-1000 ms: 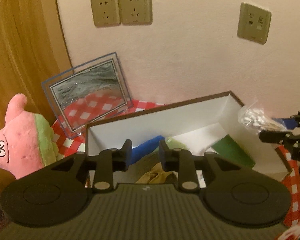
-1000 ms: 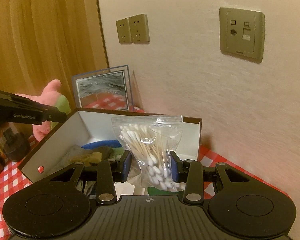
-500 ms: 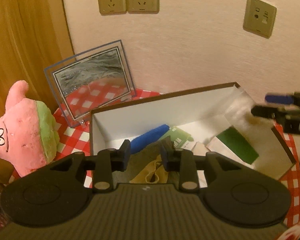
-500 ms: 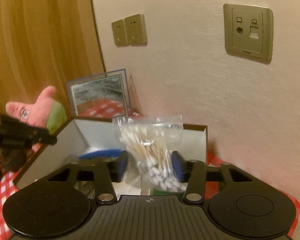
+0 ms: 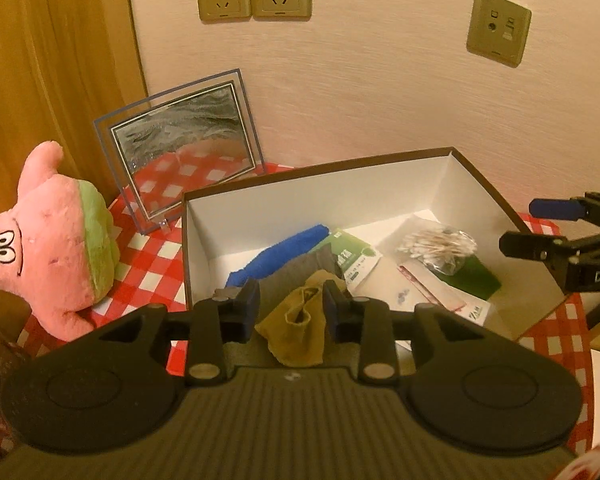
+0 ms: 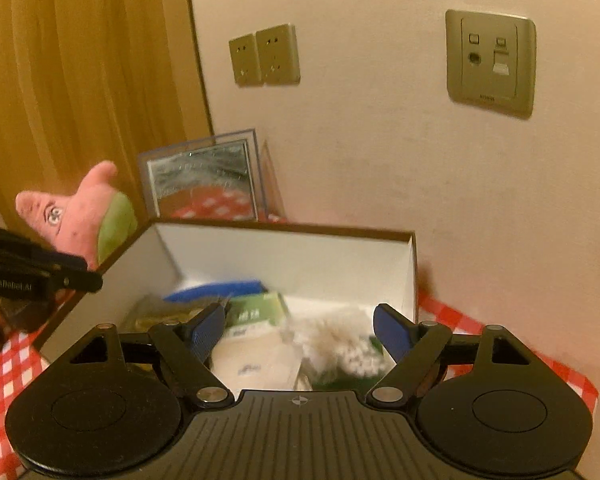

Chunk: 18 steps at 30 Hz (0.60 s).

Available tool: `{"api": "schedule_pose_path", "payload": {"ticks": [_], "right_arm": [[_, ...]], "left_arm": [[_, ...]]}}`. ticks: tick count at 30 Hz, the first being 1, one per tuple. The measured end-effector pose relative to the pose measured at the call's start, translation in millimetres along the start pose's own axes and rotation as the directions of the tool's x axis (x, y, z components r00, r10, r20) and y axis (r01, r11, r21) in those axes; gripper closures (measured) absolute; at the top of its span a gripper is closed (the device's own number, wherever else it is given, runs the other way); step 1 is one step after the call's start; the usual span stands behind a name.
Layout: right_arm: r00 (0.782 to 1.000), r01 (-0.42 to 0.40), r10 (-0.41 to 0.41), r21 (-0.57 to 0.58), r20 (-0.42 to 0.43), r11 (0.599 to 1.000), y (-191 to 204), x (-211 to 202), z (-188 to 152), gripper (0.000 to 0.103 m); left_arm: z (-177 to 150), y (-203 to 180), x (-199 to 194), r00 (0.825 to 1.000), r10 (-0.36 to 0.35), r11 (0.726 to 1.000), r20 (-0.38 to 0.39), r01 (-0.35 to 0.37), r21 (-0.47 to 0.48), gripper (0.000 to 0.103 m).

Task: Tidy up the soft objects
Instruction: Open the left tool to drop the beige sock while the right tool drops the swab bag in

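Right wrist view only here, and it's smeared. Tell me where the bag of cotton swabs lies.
Observer: The bag of cotton swabs lies on the floor of the box, atop a green packet.
Operator: Report whether my right gripper touches it.
Observer: No; it hangs apart from the bag, jaws opening, nothing between them.
Operator: Now the left gripper's load.
Observer: A tan cloth sits between its jaws, which are opening; whether they press it I cannot tell.
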State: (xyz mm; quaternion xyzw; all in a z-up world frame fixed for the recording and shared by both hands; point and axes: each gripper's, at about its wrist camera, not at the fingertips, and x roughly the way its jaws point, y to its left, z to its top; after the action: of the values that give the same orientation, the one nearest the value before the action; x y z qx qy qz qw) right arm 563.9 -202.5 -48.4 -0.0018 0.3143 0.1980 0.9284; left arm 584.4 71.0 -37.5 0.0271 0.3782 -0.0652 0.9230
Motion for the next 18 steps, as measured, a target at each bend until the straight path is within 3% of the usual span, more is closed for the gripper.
{"api": "schedule_pose_path", "payload": {"ticks": [18], "right_arm": [[0.998,-0.061,0.059,0.049,0.025,0.997,23.8,-68.5,-17.6,0.022]], "left_arm": [[-29.3,-12.5,-57.6,0.998,-0.059,0.997,-0.006,0.059,-0.041,0.071]]}}
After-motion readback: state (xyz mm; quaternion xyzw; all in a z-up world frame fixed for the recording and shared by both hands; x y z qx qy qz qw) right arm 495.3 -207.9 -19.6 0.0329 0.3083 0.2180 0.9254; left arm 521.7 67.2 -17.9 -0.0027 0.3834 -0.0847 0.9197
